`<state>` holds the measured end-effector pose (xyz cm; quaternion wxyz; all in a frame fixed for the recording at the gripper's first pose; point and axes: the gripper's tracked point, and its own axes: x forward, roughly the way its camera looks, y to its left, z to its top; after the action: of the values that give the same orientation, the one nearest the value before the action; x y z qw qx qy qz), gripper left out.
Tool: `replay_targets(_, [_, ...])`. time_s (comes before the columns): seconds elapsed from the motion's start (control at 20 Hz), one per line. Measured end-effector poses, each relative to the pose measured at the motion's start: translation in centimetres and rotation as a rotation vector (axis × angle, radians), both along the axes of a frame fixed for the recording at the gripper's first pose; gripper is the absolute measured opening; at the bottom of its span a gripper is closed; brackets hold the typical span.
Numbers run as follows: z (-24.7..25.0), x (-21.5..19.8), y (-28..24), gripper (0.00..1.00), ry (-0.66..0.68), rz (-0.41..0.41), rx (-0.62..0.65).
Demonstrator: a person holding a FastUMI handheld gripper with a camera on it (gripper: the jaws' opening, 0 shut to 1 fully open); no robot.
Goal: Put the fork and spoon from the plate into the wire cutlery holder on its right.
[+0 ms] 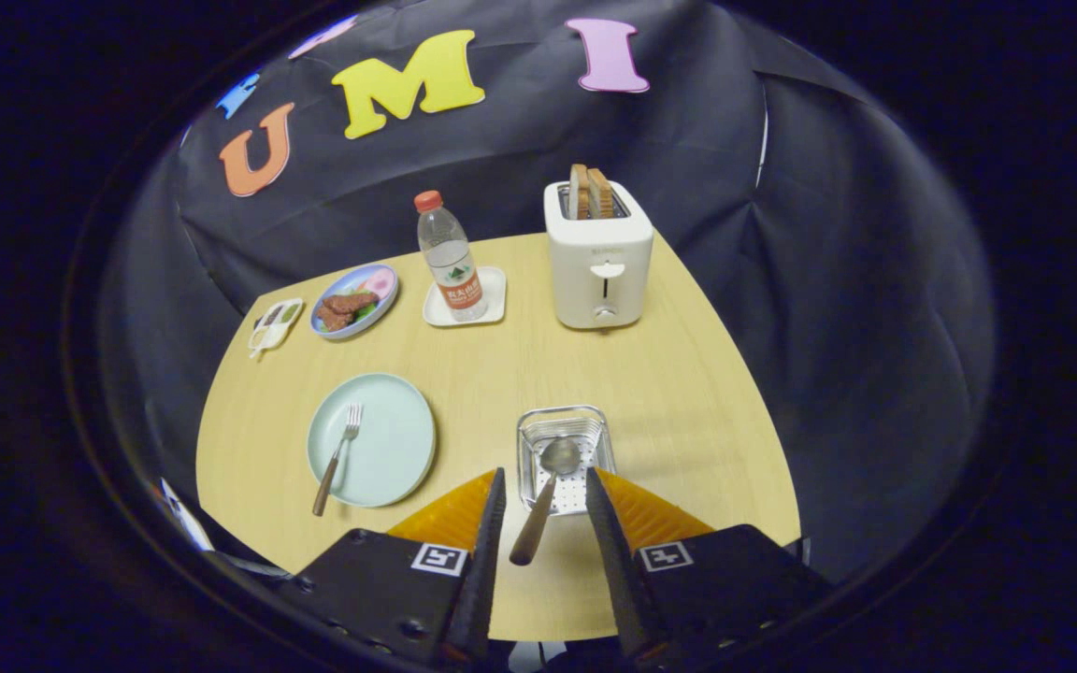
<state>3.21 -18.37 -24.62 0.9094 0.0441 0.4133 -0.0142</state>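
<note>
Tongs [546, 509] gaping wide, gripping nothing; spoon [548, 486] leaning in wire holder [565, 422], handle overhanging, risking tipping out if bumped.

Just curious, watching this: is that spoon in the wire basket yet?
Partly in. The spoon's bowl lies inside the wire cutlery holder, its handle sticking out over the rim between the open hand-held gripper's fingers.

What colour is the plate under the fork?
Pale mint green plate, fork on it; gripper view.
</note>
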Motion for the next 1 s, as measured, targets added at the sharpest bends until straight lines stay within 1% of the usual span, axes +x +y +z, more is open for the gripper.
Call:
replay_targets(0.05, [0.1,-0.1,0.5,0.52,-0.005,0.002,0.01])
replay_targets(0.2, [0.6,0.2,2.2,0.78,-0.027,0.028,0.013])
replay_targets(0.3, [0.8,0.3,3.7,0.82,-0.042,0.056,-0.004])
replay_targets(0.6, [1.1,1.1,9.5,0.94,-0.072,0.12,0.002])
replay_targets(0.8, [-0.9,1.5,13.8,0.94,-0.037,0.107,0.027])
replay_targets(1.0, [-3.3,1.7,17.9,0.94,0.001,0.127,0.03])
